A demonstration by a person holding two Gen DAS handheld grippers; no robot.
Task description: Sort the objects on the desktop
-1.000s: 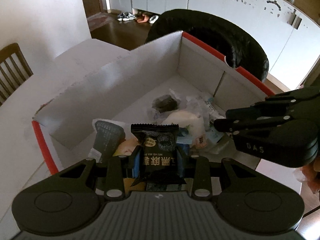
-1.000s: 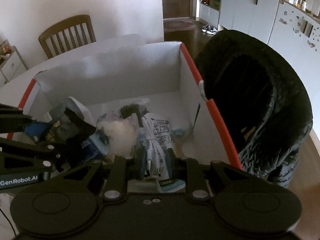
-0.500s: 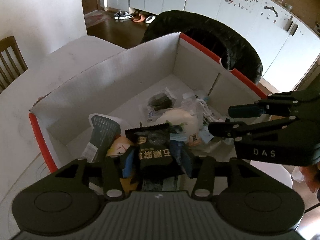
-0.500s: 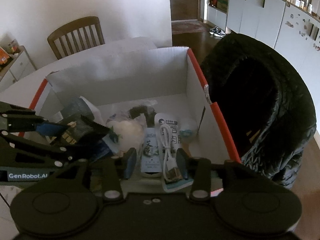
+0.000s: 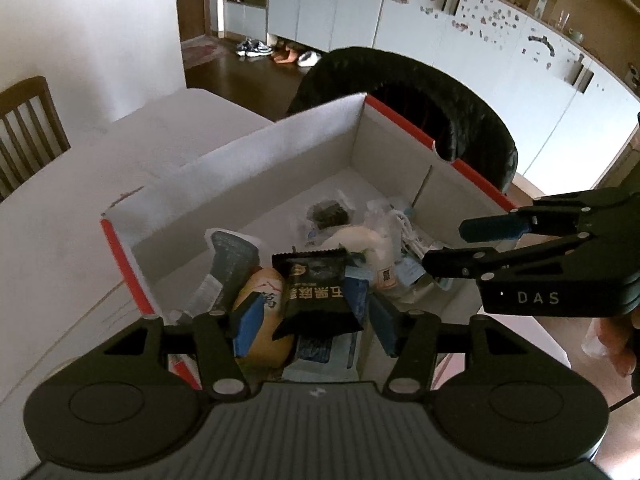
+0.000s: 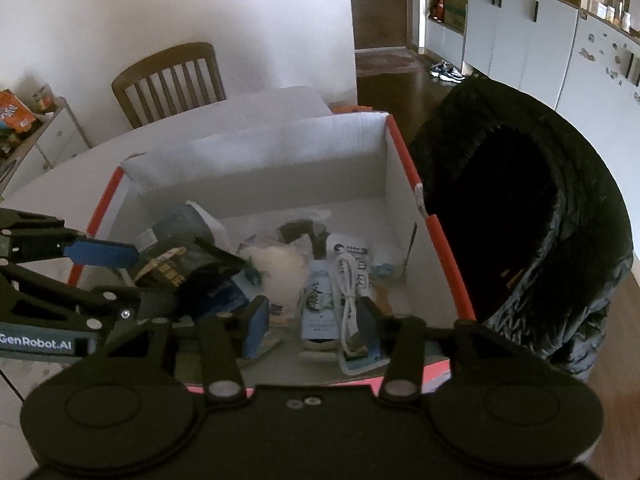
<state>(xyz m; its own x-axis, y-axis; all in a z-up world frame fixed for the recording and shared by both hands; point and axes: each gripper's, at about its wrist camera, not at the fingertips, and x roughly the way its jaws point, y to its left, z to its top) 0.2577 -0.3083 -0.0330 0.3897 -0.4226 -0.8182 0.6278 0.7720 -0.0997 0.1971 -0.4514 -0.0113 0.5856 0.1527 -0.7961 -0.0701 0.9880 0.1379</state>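
Both tools hang over a white cardboard box (image 5: 280,152) with red-edged rims, which sits on a pale tabletop (image 5: 60,216). The left tool (image 5: 314,318) has its blue-padded fingers spread apart, and a black snack packet (image 5: 316,292) with pale printed characters lies between them; whether either pad touches it cannot be told from the left wrist view. In the right wrist view that same packet (image 6: 188,268) appears tilted beside the left tool (image 6: 104,272), above the other contents at the box's left side. The right tool (image 6: 312,322) is also spread wide and grips nothing; a coiled white cable (image 6: 346,280) lies on a printed white pouch (image 6: 354,256) on the box floor just ahead of it, near its right finger. From the left wrist view the right tool (image 5: 452,244) reaches in from the right, its fingers apart over the box's right wall. Also in the box are a white round bundle in clear wrap (image 5: 360,244), a tan packet (image 5: 260,300) with dark characters, a grey patterned pouch (image 5: 232,256) and a small dark item in clear wrap (image 5: 330,214) toward the far end. A black padded jacket (image 6: 520,220) drapes over something just beyond the box's right side. A wooden chair (image 6: 168,80) stands at the far side of the tabletop.
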